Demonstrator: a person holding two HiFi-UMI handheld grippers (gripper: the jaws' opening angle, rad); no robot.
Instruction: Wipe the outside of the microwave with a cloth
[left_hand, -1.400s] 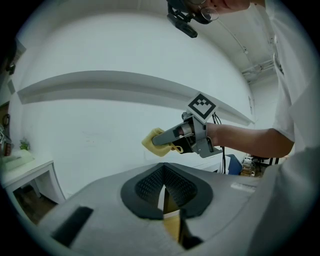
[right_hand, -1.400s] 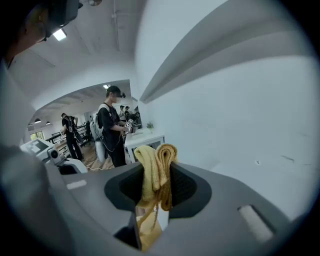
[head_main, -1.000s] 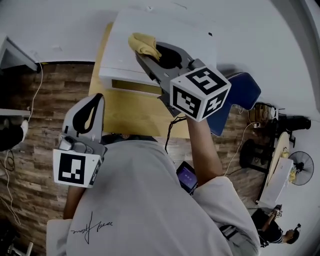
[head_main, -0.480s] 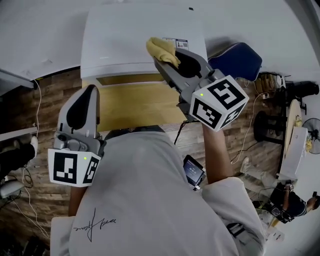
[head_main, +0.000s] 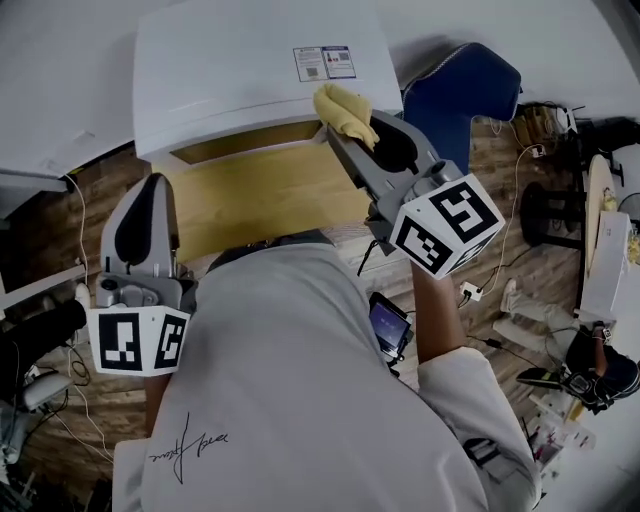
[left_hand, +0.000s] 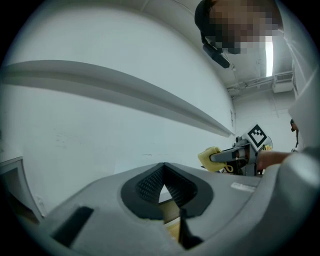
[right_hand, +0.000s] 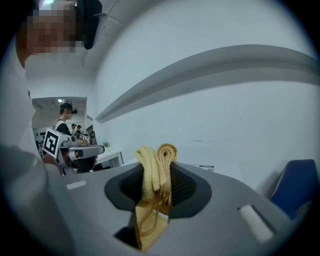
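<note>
The white microwave (head_main: 250, 70) stands on a wooden table (head_main: 270, 200). My right gripper (head_main: 342, 122) is shut on a folded yellow cloth (head_main: 346, 110), which lies at the front right edge of the microwave's top, below its label. In the right gripper view the cloth (right_hand: 157, 167) stands bunched between the jaws, with the white microwave top (right_hand: 220, 150) beyond. My left gripper (head_main: 148, 190) hangs shut and empty over the table's left side, apart from the microwave. The left gripper view shows its pads closed together and, farther right, the cloth (left_hand: 209, 159) in the right gripper (left_hand: 235, 154).
A blue chair (head_main: 462, 92) stands right of the microwave. A phone (head_main: 388, 328) sticks out at the person's hip. Cables (head_main: 500, 270) and clutter lie on the wooden floor at the right. A white desk edge (head_main: 40, 175) is at the left.
The right gripper has carried the cloth rightward across the microwave's top and toward its front edge. The left gripper has stayed shut beside the table.
</note>
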